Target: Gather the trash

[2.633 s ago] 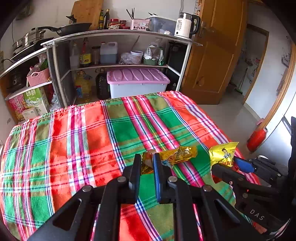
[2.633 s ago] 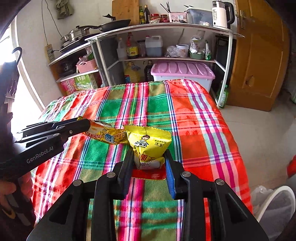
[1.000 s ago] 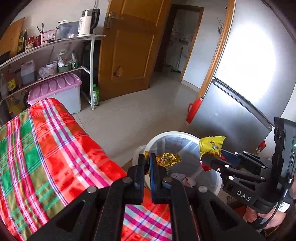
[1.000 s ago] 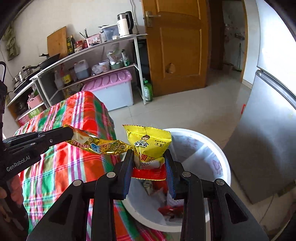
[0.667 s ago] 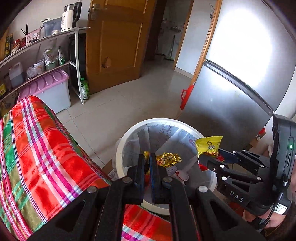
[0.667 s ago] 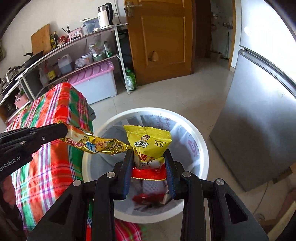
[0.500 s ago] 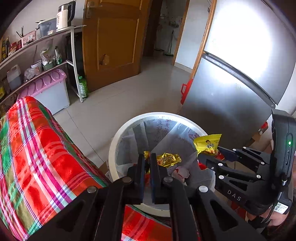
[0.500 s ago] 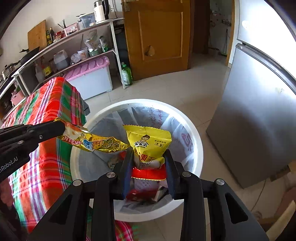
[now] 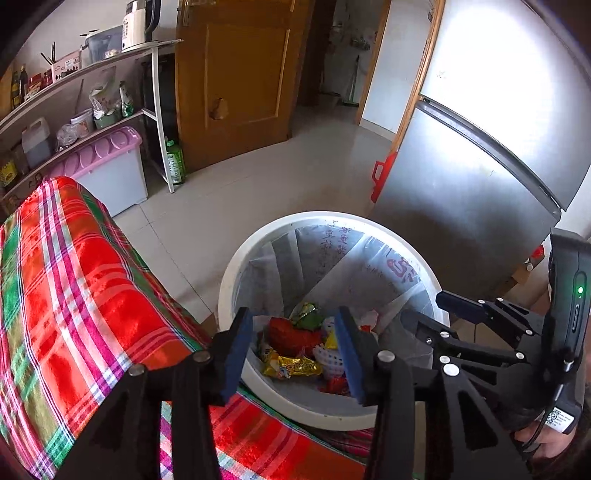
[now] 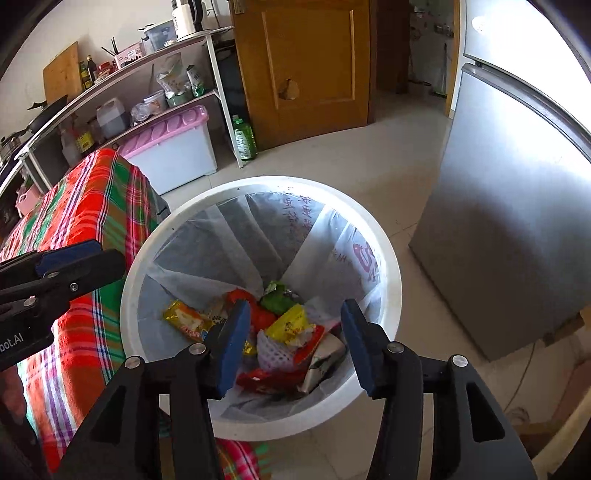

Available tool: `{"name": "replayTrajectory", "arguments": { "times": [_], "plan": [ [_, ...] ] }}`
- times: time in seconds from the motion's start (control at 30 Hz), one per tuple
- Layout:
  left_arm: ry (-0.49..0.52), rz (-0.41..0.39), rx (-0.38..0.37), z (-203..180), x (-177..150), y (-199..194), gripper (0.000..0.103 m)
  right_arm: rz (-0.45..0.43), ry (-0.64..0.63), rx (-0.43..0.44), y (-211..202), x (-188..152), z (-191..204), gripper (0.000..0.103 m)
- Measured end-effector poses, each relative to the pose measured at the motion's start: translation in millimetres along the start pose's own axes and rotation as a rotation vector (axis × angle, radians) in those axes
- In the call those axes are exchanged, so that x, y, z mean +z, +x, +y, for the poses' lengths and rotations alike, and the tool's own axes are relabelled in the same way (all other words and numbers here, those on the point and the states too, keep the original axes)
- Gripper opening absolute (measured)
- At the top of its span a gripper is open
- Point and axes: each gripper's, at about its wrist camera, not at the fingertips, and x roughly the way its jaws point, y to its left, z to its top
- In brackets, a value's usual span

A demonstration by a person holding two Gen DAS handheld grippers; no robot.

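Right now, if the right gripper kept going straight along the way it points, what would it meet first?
Probably the heap of wrappers at the bottom of the white bin. The right gripper hangs over the bin's mouth, jaws open and empty, with nothing between them and the trash. Depth is hard to judge.

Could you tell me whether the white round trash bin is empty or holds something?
Holds something: crumpled snack wrappers lie piled at the bottom of the white round trash bin.

One white trash bin (image 10: 391, 266), one clear liner bag (image 10: 229, 236) inside. Wrappers heaped at bottom, roughly eight, exact count unclear. Two grippers: left gripper (image 9: 293, 350), right gripper (image 10: 295, 347). One plaid-covered table (image 9: 74, 295). One fridge (image 9: 480, 177). One wooden door (image 10: 310, 66). One lilac-lidded storage box (image 10: 173, 147). One green bottle (image 10: 244, 140). One kettle (image 9: 138, 22).
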Motion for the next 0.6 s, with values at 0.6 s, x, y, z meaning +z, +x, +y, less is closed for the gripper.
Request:
{"name": "replayTrajectory", "arguments": {
  "times": [0.6],
  "plan": [
    [-0.021, -0.139, 0.142, 5.8, -32.5, -63.4, 0.07, -0.179, 0.048, -0.057, -74.6, -27.2, 16.2, 0.052]
  ]
}}
